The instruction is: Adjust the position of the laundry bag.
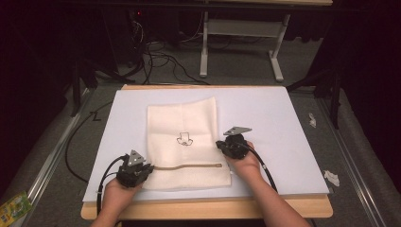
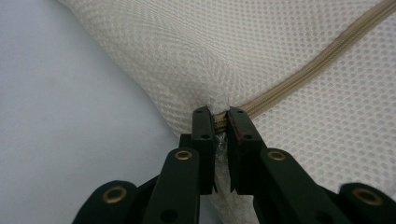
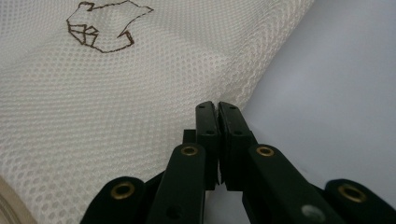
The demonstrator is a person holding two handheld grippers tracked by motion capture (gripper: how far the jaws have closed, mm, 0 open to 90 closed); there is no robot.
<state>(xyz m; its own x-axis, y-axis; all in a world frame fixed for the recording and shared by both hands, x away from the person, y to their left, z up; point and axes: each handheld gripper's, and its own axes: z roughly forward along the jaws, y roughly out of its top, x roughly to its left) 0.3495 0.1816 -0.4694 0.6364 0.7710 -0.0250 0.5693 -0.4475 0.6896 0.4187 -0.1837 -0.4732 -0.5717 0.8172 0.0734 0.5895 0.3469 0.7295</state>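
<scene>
Cream-white mesh bag, dotted all over with tiny holes. Tan zipper across it, ribbed beige up close. Dark brown outline drawing at its middle. Pale lavender-grey mat over a light wooden table. Black grippers, left and right, with brass rivets and grey top plates.

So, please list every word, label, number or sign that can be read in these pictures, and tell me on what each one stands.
No readable words or numbers.
Mesh bag: one dark outline drawing, a sign without letters; it looks like a garment, though I cannot be sure.
Green-and-yellow packet on the floor at the lower left of the high view: its print is too small and blurred to read.
</scene>
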